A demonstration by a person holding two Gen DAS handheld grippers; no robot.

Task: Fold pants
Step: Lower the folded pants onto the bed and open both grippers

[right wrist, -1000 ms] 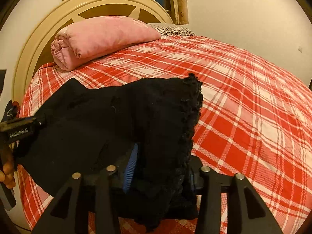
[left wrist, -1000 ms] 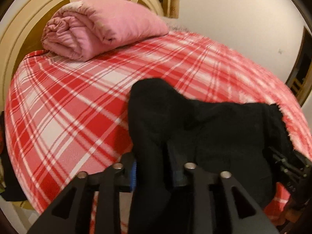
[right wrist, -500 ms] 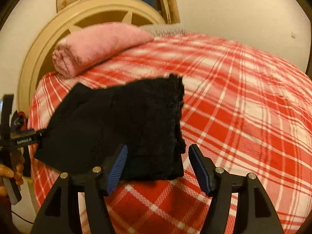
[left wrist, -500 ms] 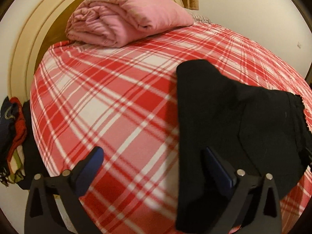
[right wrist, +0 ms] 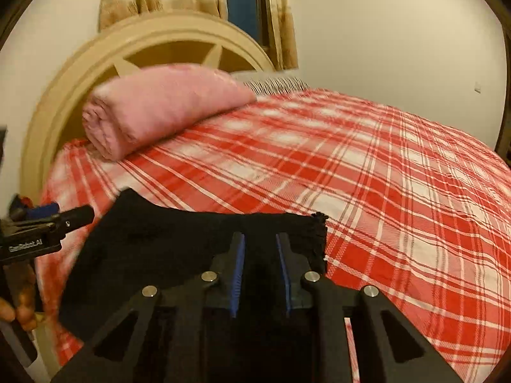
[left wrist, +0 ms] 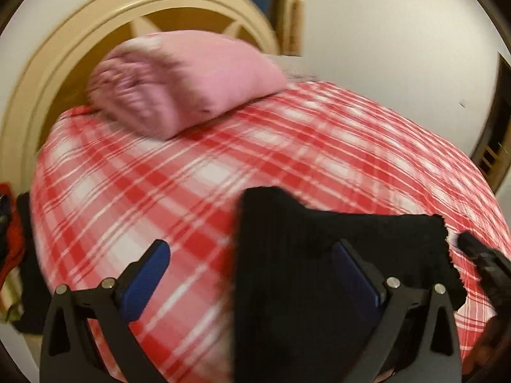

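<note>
Black folded pants point(right wrist: 198, 249) lie on bed point(right wrist: 399, 191), long axis crosswise ahead of me. My right hand-held gripper point(right wrist: 260, 255) over them, jaws narrowed, grasp unclear; left hand-held gripper point(left wrist: 252, 274) released, straddling left edge.

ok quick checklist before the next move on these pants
1. Pants lying on the plaid bedspread: ok, they rest near its near edge.
2. Left gripper free of cloth: ok, jaws wide apart, clamping nothing.
3. Right gripper grip on the pants: cannot tell, jaws narrow with a gap, and it is unclear whether cloth sits between them.
4. Fold edges lined up: cannot tell, the black cloth and blur hide the layers.
5. Pink blanket out of the way: ok, it lies apart, up by the headboard.
</note>
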